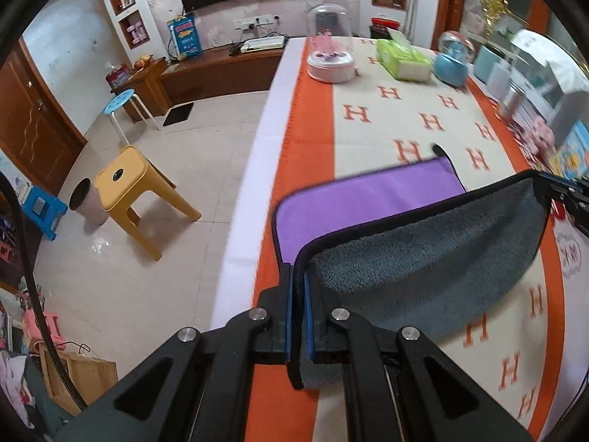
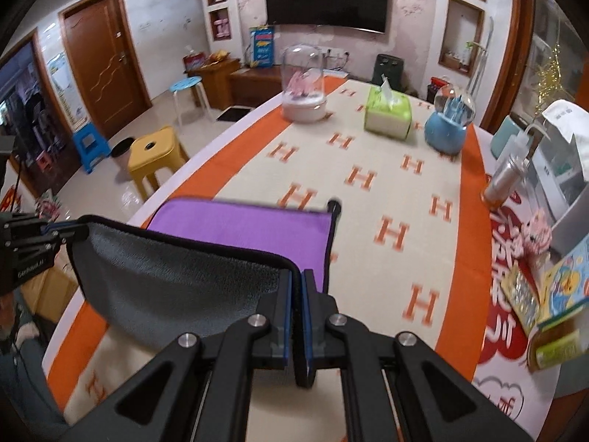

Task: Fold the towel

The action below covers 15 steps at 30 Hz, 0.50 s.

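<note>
With both near corners of the towel (image 1: 423, 258) lifted off the tablecloth (image 1: 434, 118): left gripper (image 1: 298, 294) clamped on one corner, right gripper (image 2: 297, 294) on the other. Far purple half lying flat ahead, both grippers level along the raised edge. Next, probably forward carry onto the far hem.

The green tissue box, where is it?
In the right wrist view, the green tissue box sits at the table's far end, between the glass dome on its left and the blue globe.
</note>
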Tool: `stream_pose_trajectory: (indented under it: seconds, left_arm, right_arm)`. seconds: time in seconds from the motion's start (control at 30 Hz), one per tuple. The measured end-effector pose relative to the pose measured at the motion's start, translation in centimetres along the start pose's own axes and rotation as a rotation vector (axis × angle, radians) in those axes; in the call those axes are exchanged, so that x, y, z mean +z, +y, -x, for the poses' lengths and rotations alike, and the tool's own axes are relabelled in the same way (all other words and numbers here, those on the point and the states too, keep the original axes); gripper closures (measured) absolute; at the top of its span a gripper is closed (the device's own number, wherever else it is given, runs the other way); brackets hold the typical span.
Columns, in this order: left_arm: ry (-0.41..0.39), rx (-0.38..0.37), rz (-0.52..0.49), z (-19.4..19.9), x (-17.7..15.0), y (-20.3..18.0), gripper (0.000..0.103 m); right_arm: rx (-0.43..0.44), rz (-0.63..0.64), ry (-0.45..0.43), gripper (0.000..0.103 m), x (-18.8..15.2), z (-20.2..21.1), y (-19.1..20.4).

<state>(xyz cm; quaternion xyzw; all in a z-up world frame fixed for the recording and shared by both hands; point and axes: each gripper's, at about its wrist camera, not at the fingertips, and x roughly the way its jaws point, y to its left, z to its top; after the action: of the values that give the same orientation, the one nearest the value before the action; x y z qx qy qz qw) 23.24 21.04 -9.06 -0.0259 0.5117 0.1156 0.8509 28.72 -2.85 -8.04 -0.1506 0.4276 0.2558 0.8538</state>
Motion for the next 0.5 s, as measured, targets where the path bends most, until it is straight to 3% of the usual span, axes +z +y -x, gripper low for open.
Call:
stream_pose_trajectory:
  seconds: [0.2,0.5]
  left_arm:
    - [-0.003,0.045,0.013,-3.9,3.5,0.5,0.099]
    - [0.041,0.063,0.029,-10.1,5.3,-0.1,0.099]
  right_arm:
    - [-0.038,-0.025,0.011,0.098,3.1,-3.9,-0.4]
    - [-0.087,-0.034,0.067,0.098,4.4,-9.9,-0.7]
